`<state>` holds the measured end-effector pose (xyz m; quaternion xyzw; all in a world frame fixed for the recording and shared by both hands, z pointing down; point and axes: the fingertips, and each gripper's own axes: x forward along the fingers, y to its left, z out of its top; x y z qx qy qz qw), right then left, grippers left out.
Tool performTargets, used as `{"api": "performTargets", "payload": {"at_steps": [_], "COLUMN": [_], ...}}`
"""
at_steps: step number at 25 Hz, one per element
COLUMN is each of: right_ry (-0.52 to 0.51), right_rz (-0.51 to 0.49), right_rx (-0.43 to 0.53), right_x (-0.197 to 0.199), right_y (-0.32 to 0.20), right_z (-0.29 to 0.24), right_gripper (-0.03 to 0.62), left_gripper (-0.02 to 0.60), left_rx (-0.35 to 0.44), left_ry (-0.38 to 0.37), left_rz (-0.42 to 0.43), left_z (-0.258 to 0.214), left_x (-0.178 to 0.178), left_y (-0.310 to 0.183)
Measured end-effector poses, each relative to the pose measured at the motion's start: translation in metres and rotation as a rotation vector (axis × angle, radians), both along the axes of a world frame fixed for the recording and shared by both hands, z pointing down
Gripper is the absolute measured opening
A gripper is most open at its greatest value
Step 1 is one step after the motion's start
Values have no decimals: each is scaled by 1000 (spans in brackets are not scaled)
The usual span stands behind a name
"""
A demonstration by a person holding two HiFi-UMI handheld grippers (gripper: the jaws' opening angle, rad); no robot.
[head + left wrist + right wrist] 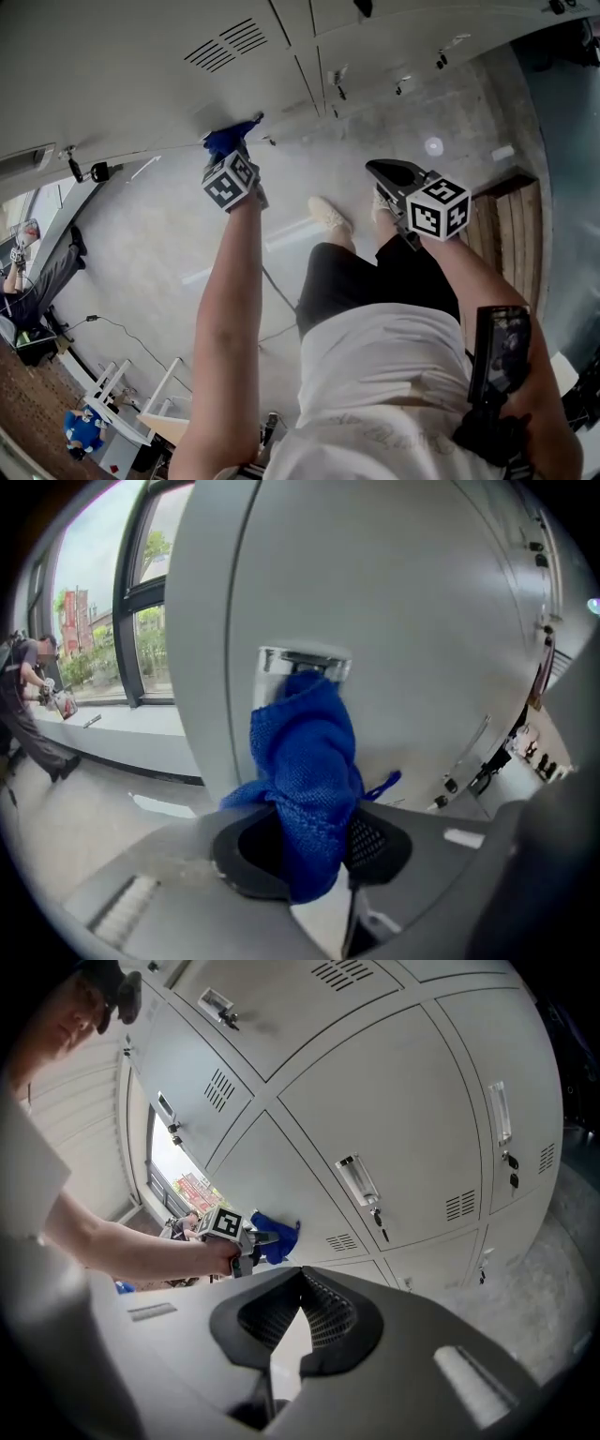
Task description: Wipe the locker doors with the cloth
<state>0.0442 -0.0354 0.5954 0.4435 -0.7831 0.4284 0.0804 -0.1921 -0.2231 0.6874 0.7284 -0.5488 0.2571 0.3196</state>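
Grey metal lockers [141, 75] fill the wall ahead, standing on a pale concrete floor [178, 244]. The left claw [314, 841] is clamped on a blue cloth [305, 761], which bunches up between its dark jaws and spills forward past them. The cloth's upper end is pressed against a locker door [403, 621], just below a small metal label holder [302, 663] on that door. A loose blue thread sticks out to the cloth's right side. In the head view, the person's left arm reaches out towards the lockers with the cloth at the claw's tip against the door.

The right claw [300, 1283] is held back from the lockers and grips nothing; its ribbed jaws meet at their tips. Its view takes in several locker doors with vents and latches, and the left claw with the cloth further off. Beyond the lockers, a large window [150, 630] lets in daylight, and another person [23, 705] bends near its sill.
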Motion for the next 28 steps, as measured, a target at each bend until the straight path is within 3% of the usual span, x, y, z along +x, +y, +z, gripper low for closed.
{"api": "performTargets", "payload": {"at_steps": [4,14,18,23,28], "right_ry": [0,6,22,4,10], "right_rz": [-30,-36,-26,-48,-71], "right_rx": [-12,22,40,122,113], "right_x": [5,40,54,44,52], "right_y": [4,-5,-14,-51,-38], "right_z": [5,-1,-2,-11,-14], "right_gripper": [6,6,6,6,6], "left_gripper": [121,121,121,123,123], "left_rx": [14,12,10,128,112], "left_ry": [99,176,210,198,107], "left_rz": [55,56,127,234,271], "left_z": [-3,12,13,-19,1], "left_x": [57,139,181,194,200], "left_y": [2,4,12,-9,8]}}
